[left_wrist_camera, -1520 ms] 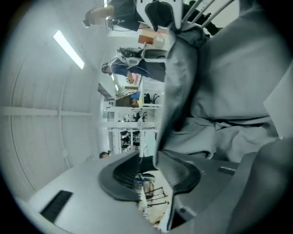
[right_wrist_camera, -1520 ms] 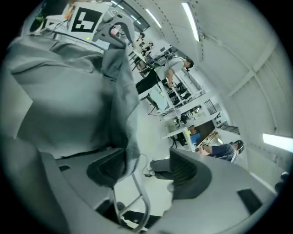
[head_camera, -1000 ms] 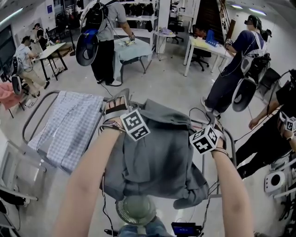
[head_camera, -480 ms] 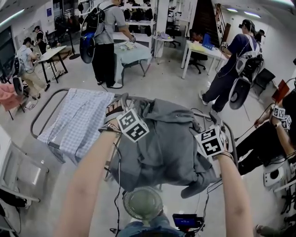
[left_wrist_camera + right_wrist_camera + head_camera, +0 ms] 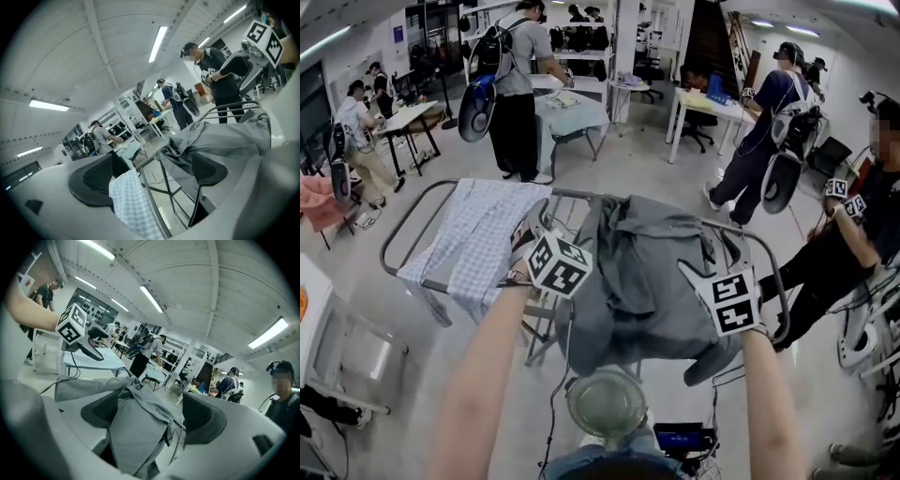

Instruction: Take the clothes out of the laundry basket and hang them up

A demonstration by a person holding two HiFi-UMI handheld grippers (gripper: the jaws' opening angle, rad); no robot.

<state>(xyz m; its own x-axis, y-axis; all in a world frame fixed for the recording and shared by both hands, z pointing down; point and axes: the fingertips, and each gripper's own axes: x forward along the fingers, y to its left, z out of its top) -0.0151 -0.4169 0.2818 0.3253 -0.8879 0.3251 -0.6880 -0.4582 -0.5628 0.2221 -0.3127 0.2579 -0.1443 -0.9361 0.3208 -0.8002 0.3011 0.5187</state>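
A checked cloth [image 5: 473, 234] hangs over the left end of the rack [image 5: 572, 195]. Just right of it, the left gripper [image 5: 150, 171] is at the rack's near side. Its jaws are wide apart and grip nothing; the cloth and a rack rail show between them. The grey shirt [image 5: 637, 272] lies draped over the rack's middle and right part, bunched at the far rail. The right gripper [image 5: 151, 413] is at the rack's right near side. Its jaws are also spread, with shirt fabric hanging loose between them, not pinched.
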